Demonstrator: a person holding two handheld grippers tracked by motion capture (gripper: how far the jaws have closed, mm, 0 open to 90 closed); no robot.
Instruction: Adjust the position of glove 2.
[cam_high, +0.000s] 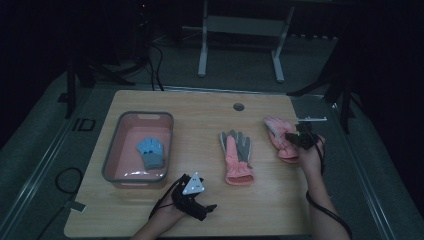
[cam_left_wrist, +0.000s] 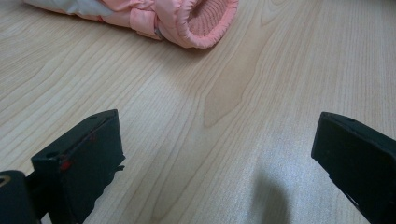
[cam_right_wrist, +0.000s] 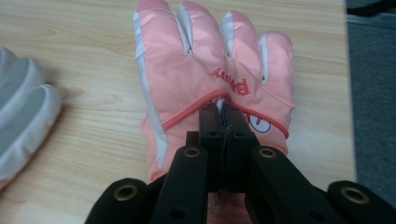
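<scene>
Right gripper view: right gripper (cam_right_wrist: 223, 109) fingers pinched shut on pink glove (cam_right_wrist: 205, 60) near the surface's right edge, likely to lift it toward the bin (cam_high: 112, 150), while left gripper (cam_high: 197, 197) waits wide open, empty.

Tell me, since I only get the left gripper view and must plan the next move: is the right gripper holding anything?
Observer: Yes, the right gripper has its jaws shut on a pink glove near the table's right edge.
Operator: Is there a container anywhere?
Observer: A pink bin stands at the table's left.
Operator: Anything in it?
Observer: One blue glove.
</scene>
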